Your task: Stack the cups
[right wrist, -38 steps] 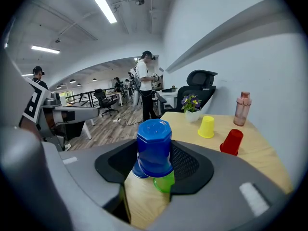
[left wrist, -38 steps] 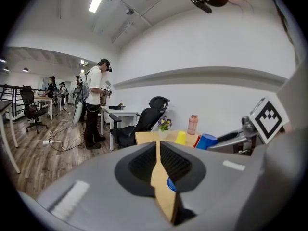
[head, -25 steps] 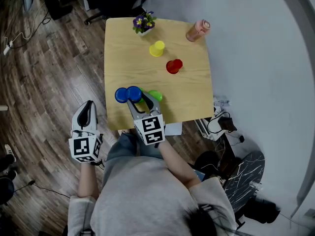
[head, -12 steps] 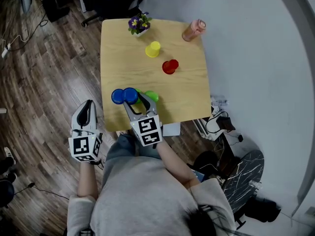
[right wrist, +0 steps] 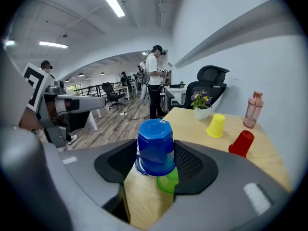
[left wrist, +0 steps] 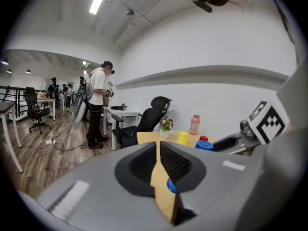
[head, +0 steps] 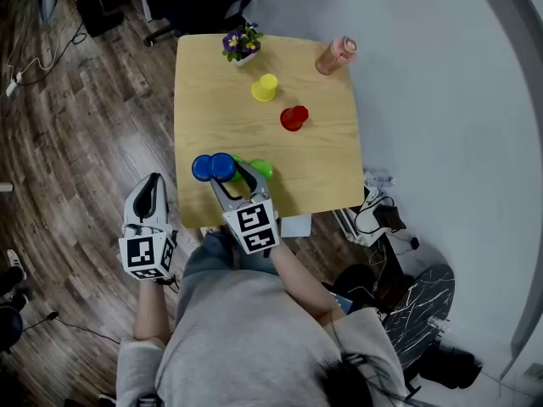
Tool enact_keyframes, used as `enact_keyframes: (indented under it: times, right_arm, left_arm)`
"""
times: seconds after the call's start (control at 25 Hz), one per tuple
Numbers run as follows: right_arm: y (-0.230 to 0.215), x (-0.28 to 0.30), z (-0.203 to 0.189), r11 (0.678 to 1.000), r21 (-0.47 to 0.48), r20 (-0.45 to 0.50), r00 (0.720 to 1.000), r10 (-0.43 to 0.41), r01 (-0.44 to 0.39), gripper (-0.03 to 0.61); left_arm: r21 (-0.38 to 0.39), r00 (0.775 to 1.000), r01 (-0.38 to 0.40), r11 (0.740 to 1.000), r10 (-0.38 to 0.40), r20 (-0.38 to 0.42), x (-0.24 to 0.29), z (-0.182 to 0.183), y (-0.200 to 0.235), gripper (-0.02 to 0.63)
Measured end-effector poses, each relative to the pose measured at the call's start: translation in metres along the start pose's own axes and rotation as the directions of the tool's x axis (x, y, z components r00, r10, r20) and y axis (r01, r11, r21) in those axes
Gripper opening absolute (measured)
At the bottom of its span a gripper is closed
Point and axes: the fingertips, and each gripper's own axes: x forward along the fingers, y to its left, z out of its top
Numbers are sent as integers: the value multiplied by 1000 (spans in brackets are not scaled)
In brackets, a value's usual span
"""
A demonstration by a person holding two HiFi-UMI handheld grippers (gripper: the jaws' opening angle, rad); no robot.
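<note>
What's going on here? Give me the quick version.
A person is stacking cups on a wooden table. The right gripper is closed on an upside-down blue cup near the table's front edge, with a second blue cup and a green cup right beside it. The left gripper is shut and empty, off the table's left side. A yellow cup and a red cup stand apart further back.
</note>
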Motion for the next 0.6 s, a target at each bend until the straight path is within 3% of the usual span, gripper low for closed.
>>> enact_keyframes:
  times: [0.36,0.6]
  right_arm:
    - [-2,-22,11,999,34,51,999,12,-14,219]
    - [-49,-52,32,995,83,138,988,-73,62,218]
  left_arm:
    - [-1,1000,9,1000,-9,19,1,5,-1,81]
    - [11,998,13,1000,-14,55,9,18,-15,58]
